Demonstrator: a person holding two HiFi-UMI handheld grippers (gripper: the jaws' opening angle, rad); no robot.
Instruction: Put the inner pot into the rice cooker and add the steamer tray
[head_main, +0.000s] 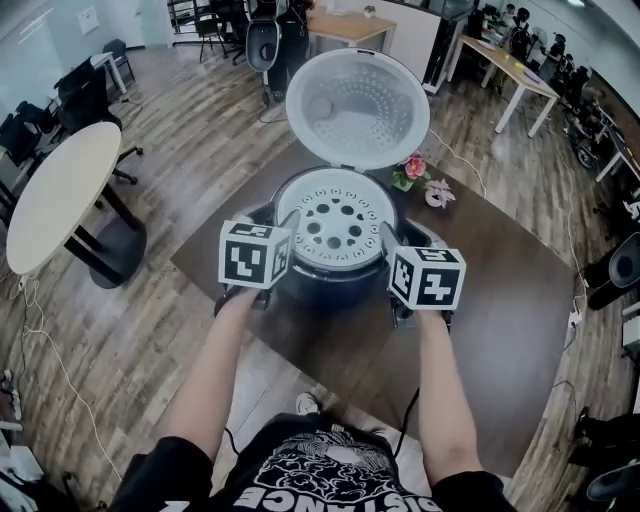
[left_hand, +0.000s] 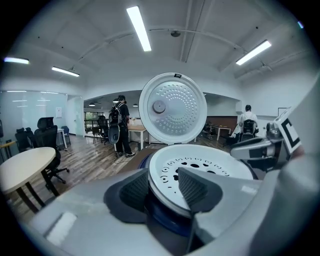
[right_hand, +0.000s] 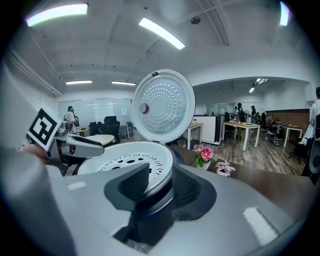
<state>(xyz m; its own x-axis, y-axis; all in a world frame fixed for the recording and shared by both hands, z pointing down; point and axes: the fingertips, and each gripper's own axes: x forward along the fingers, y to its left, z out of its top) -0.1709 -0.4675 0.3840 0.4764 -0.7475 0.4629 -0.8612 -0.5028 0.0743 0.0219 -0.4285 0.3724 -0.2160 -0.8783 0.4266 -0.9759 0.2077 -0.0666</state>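
The dark blue rice cooker stands on the brown table with its round lid tipped up at the back. The white steamer tray, full of holes, sits level in the cooker's mouth and hides anything beneath it. My left gripper straddles the tray's left rim: one finger over the tray, one outside, pads slightly off it. On the opposite side my right gripper straddles the right rim the same way, a gap showing beside its outer pad. Both are open.
A small pot of pink flowers and a little pink-and-white ornament stand just behind the cooker's right side. The dark table stretches right and toward me. A round beige table and office chairs stand to the left.
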